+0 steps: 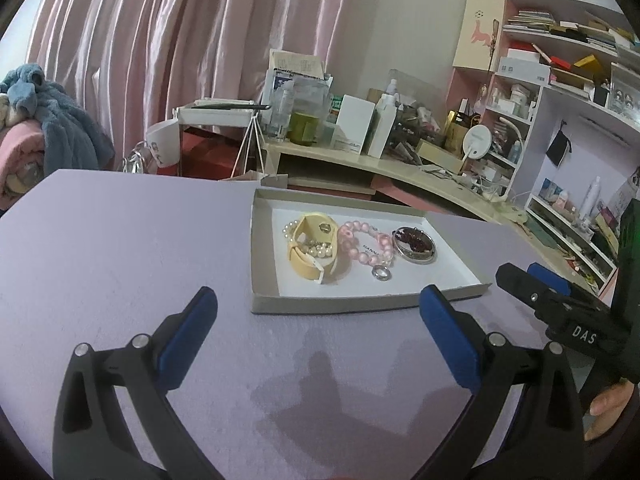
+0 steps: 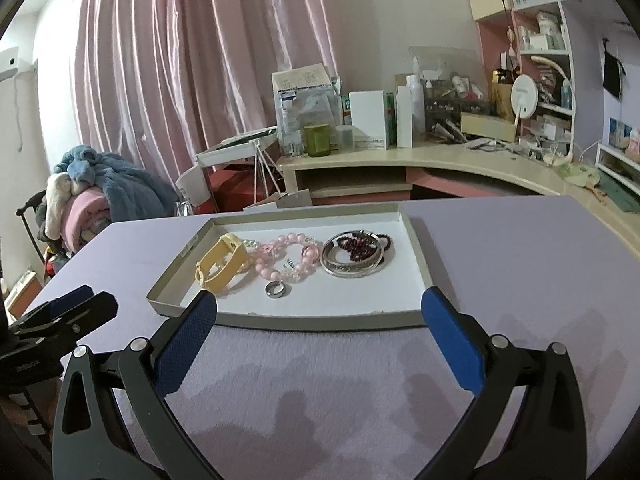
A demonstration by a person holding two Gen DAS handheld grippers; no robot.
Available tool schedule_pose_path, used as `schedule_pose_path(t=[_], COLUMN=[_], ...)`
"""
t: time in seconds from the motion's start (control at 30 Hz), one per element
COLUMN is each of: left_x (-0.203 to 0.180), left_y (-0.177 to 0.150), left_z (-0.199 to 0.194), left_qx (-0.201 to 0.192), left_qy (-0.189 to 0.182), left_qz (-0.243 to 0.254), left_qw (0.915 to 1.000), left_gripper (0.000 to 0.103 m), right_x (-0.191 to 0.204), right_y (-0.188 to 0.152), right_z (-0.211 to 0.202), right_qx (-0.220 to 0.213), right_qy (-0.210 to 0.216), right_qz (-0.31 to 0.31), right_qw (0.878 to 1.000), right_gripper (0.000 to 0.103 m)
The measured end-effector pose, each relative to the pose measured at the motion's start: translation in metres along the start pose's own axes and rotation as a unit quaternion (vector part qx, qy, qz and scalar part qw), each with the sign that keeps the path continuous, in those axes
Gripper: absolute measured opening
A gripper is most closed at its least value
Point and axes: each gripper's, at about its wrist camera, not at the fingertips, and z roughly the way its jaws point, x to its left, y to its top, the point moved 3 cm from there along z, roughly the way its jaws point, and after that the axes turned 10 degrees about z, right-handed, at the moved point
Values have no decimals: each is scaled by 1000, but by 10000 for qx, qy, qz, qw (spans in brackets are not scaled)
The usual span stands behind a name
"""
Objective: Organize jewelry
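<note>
A shallow grey cardboard tray [image 1: 264, 300] [image 2: 320, 322] with a white floor lies on the lilac table. In it lie a yellow band [image 1: 310, 266] [image 2: 220, 266], white pearls [image 1: 318, 250], a pink bead bracelet [image 1: 362, 238] [image 2: 284, 254], a small silver ring [image 1: 381, 273] [image 2: 276, 289] and a silver bangle [image 1: 414, 245] [image 2: 354, 258] around dark red beads. My left gripper [image 1: 318, 312] is open and empty, just short of the tray's near edge. My right gripper [image 2: 320, 312] is open and empty at the tray's near edge; it also shows in the left wrist view [image 1: 532, 280].
The lilac table [image 1: 120, 248] [image 2: 520, 248] holds only the tray. Behind it stand a cluttered cream desk [image 1: 360, 156] [image 2: 440, 156], pink shelves [image 1: 560, 60], a pink curtain [image 2: 180, 60] and a pile of blankets [image 2: 92, 192].
</note>
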Motion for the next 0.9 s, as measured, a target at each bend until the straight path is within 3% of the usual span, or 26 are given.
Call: schedule_pose_path(t=[0.5, 0.9], left_x=[-6, -27], left_y=[-4, 14], left_z=[9, -48], left_qx=[215, -318], left_qy=[-204, 171], left_qz=[119, 375], left_qw=[9995, 9986], left_gripper=[101, 101], right_x=[3, 24], right_y=[-6, -2], right_z=[1, -46], right_qx=[220, -328], right_qy=[-77, -294], right_qz=[1, -260], right_qw=[9997, 9987], right_gripper=[102, 102])
